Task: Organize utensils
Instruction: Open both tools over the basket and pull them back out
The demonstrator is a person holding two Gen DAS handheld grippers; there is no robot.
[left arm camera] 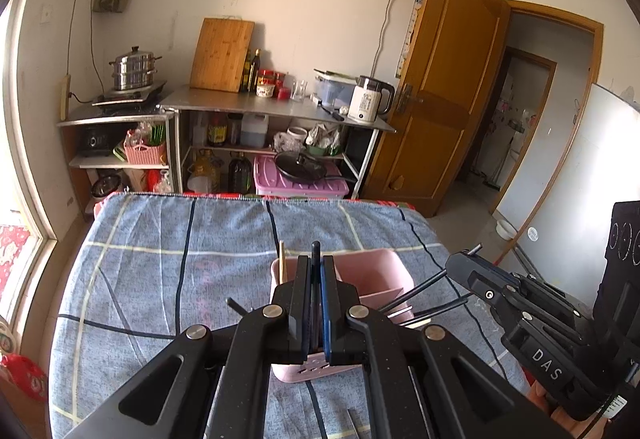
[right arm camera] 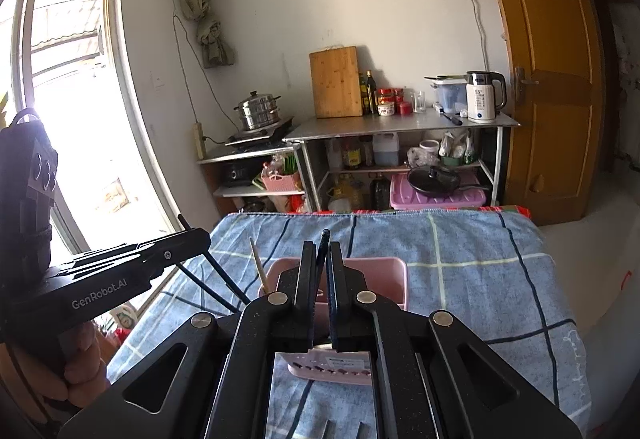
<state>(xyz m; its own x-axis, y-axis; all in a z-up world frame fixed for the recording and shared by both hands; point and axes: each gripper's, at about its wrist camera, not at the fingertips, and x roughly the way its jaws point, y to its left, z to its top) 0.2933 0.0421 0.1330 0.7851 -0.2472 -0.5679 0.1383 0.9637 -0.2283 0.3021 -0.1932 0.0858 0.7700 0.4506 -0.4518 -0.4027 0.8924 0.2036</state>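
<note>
My left gripper (left arm camera: 316, 263) is clamped on one black chopstick (left arm camera: 316, 251), its tip standing up between the fingers, right over the pink utensil holder (left arm camera: 376, 275). My right gripper (right arm camera: 321, 259) pinches a second black chopstick (right arm camera: 323, 239) the same way, also above the holder (right arm camera: 360, 267). In the right wrist view, two thin black rods (right arm camera: 216, 279) slant down from under my left gripper toward the holder's near left corner; I cannot tell where they end. In the left wrist view, two black rods (left arm camera: 420, 291) likewise slope into the holder's right side below my right gripper (left arm camera: 460, 263). One pale wooden chopstick (left arm camera: 282, 263) stands upright in the holder's far left corner. The one holder sits on the blue checked cloth (left arm camera: 160, 279) covering the tabletop, near the middle, toward the near edge.
</note>
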